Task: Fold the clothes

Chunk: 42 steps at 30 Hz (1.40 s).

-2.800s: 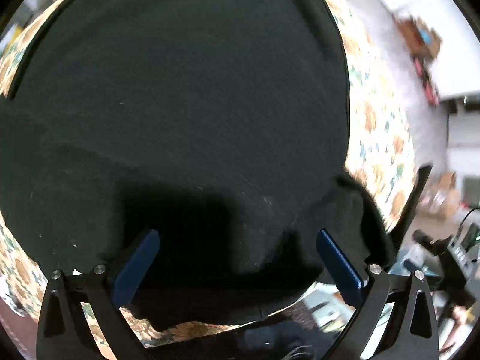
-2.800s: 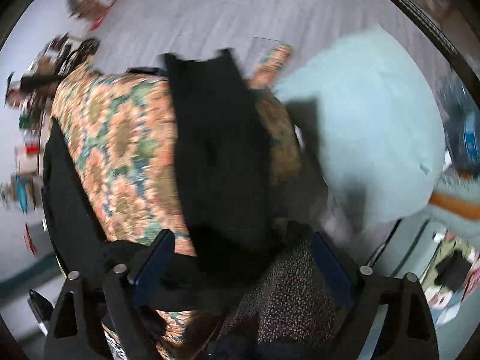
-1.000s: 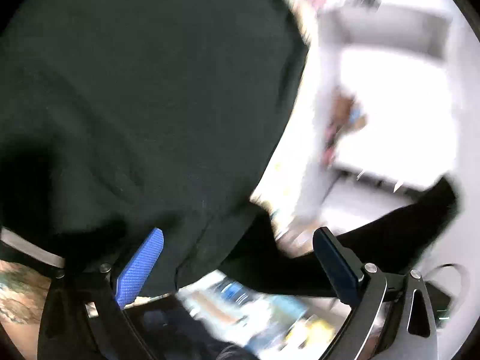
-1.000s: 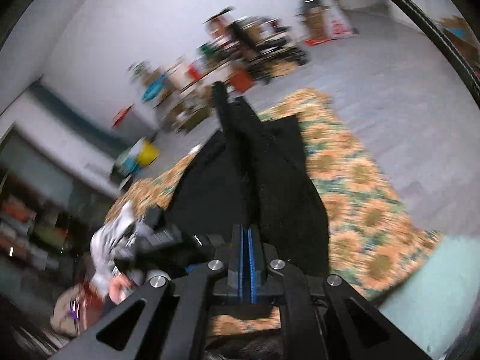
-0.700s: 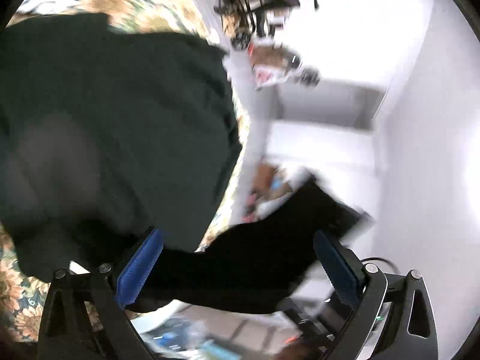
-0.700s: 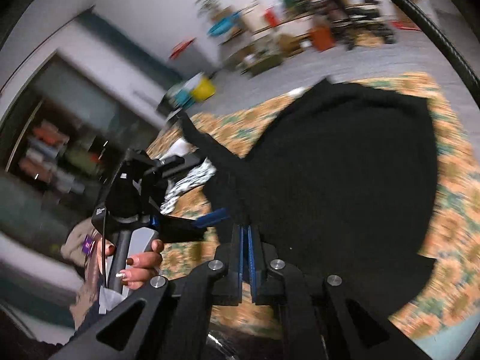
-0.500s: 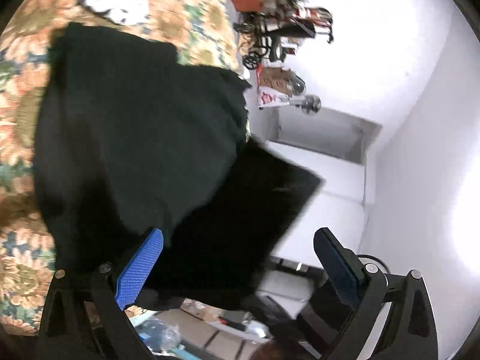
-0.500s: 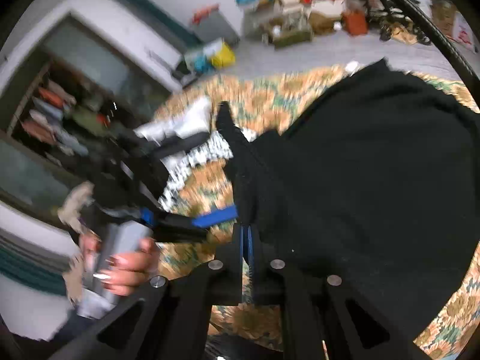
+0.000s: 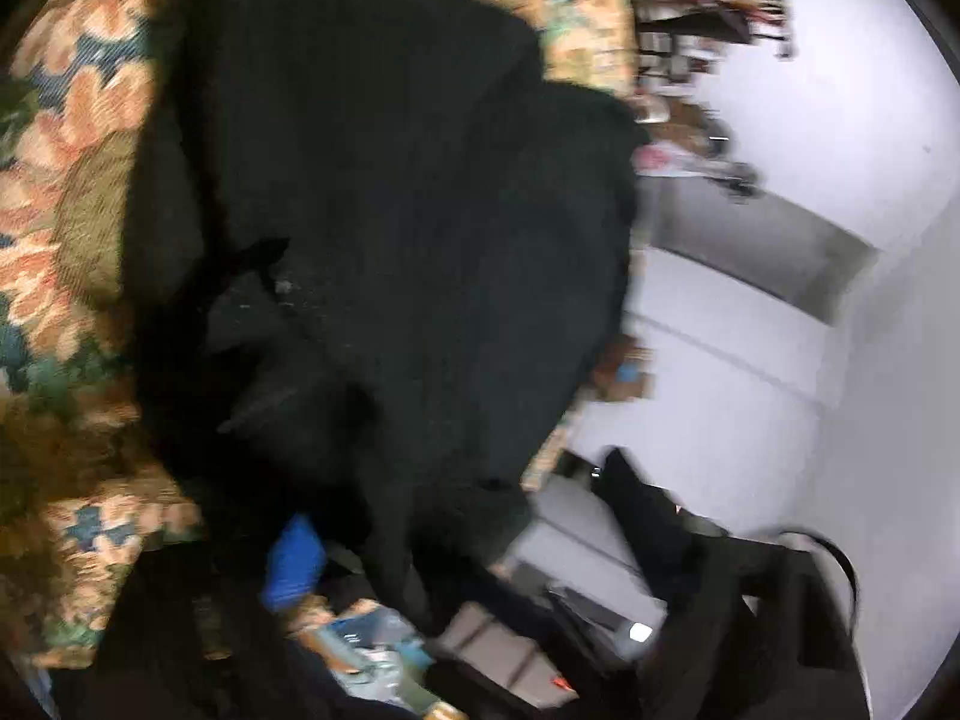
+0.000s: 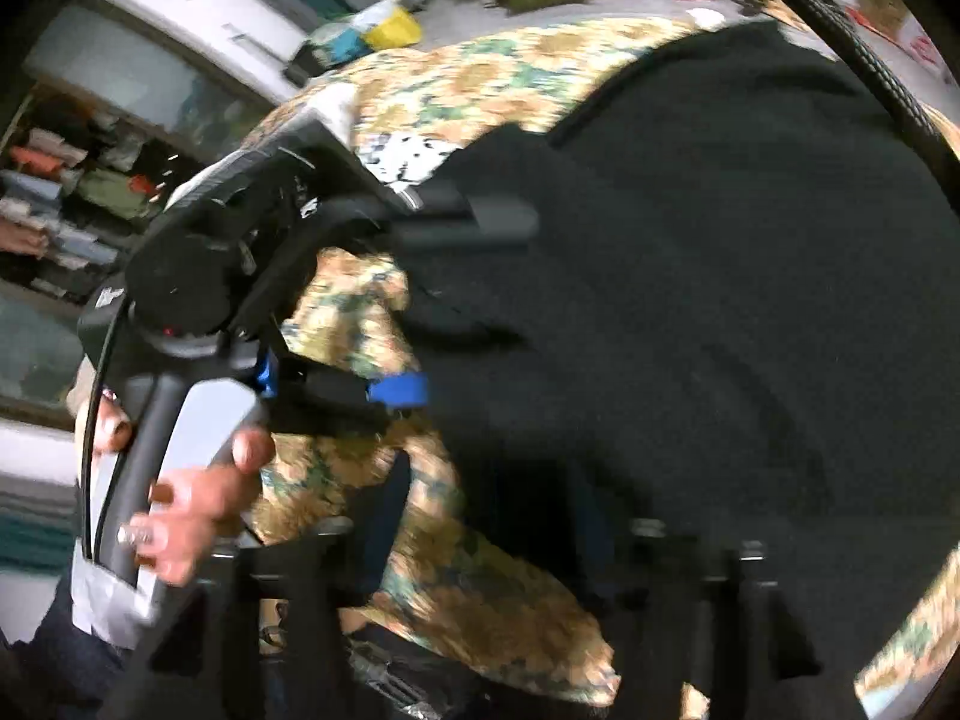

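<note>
The black knit garment point(image 10: 720, 300) lies spread over the sunflower-patterned orange and green bed cover point(image 10: 510, 78), one layer already lapped over another in the left wrist view point(image 9: 390, 210) — its bulk runs away from both tools, up and to the right in the right wrist view. The left gripper point(image 10: 414, 306), held in the person's left hand point(image 10: 186, 510), sits at the garment's left edge with its blue-padded fingers point(image 10: 399, 390) apart, one above and one below the rim of the cloth. It looks the nearer tool to that edge. The right gripper point(image 10: 492, 540) is blurred and dark against the fabric at the near hem — its fingers seem spread, though I cannot tell for sure.
</note>
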Each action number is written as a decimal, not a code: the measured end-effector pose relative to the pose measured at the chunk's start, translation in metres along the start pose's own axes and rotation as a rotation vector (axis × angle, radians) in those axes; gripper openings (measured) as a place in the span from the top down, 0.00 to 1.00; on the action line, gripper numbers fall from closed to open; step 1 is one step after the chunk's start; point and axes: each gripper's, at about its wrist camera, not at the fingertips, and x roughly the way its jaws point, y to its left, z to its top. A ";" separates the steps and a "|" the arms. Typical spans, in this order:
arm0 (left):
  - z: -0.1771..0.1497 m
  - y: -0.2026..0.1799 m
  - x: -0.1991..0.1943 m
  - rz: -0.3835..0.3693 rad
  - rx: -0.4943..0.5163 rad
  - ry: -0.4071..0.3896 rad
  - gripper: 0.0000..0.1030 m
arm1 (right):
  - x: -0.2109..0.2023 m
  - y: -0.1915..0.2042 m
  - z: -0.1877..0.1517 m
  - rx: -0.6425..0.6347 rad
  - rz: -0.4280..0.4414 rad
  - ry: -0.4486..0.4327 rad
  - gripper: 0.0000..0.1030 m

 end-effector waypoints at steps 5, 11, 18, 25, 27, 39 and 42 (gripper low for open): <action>-0.009 -0.008 -0.013 0.128 0.021 -0.077 0.92 | -0.036 -0.079 -0.030 0.245 -0.065 -0.036 0.37; -0.029 -0.081 -0.013 0.191 0.298 -0.171 0.94 | -0.095 -0.212 -0.095 0.712 -0.160 -0.177 0.36; -0.035 -0.149 0.003 0.051 0.521 -0.200 0.94 | -0.127 -0.280 -0.148 0.944 -0.076 -0.271 0.37; 0.019 -0.085 0.031 0.529 0.240 -0.253 0.82 | -0.098 -0.260 -0.145 0.861 -0.049 -0.199 0.37; 0.019 -0.068 0.031 0.598 0.189 -0.257 0.67 | -0.089 -0.254 -0.144 0.837 -0.053 -0.177 0.37; -0.126 -0.082 0.071 0.347 0.479 -0.183 0.31 | -0.100 -0.273 -0.112 0.485 -0.038 -0.173 0.43; -0.154 -0.060 0.122 0.324 0.453 -0.083 0.31 | -0.097 -0.275 -0.090 0.320 -0.066 -0.136 0.48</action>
